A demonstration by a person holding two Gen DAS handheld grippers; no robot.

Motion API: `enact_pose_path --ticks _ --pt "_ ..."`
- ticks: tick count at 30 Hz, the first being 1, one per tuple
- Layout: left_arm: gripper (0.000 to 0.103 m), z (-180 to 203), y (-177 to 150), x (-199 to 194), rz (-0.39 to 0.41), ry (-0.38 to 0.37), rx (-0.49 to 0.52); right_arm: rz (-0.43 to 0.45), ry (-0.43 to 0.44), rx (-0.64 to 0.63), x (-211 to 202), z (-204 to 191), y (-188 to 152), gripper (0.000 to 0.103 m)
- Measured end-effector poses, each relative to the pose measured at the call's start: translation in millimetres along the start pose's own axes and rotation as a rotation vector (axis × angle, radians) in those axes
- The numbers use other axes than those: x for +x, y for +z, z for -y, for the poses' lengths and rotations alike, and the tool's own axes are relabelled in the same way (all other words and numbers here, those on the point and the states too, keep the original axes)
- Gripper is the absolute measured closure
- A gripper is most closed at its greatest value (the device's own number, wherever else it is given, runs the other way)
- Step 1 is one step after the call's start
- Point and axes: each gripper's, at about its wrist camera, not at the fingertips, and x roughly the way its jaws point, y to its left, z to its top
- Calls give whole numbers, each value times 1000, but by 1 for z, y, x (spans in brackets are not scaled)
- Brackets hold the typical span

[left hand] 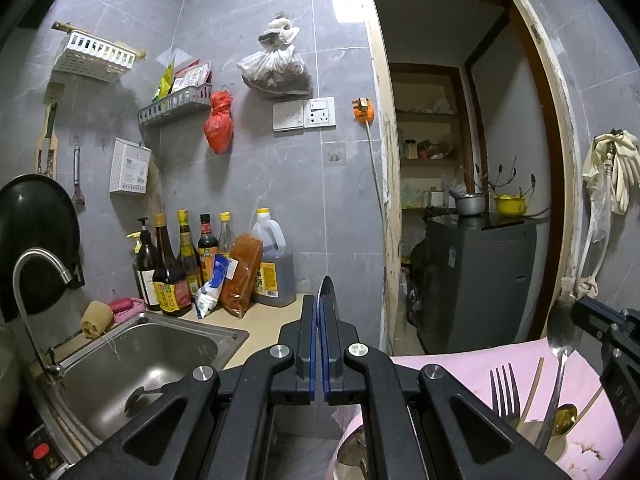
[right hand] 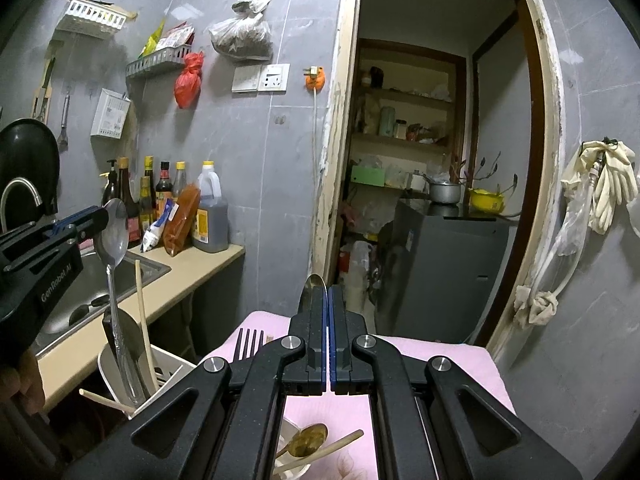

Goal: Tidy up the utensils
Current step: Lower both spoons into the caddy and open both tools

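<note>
Holding: both grippers' jaws pinch a spoon by its bowl — left gripper (right hand: 105, 216), right gripper (right hand: 329, 294).
Risk: your spoon (right hand: 114, 236) at left of frame hangs over the holder (right hand: 168, 376); thin grip, it may swing and miss.

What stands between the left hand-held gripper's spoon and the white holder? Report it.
Nothing visible. The spoon, shut in the left hand-held gripper, already has its handle tip down inside the white holder, beside a chopstick and a dark blade.

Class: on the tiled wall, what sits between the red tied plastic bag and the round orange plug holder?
A white switch plate and a white socket plate, side by side; both wrist views show them.
</note>
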Motion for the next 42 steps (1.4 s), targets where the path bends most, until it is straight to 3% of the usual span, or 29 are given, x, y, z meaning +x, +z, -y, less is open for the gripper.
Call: enact_pose_path --ticks 19,27,35,42 --pt "101 -10 -12 -11 28 41 -73 -7 17 -7 1 -8 -6 102" --pt "100 -4 -14 -21 55 44 -8 -14 25 8 -4 -10 -12 102" --pt "100 4 -17 -27 45 14 39 -27 51 20 -6 -8 -16 102" --pt "98 0 -16 -27 -26 -52 36 -57 71 28 -10 -8 -20 101"
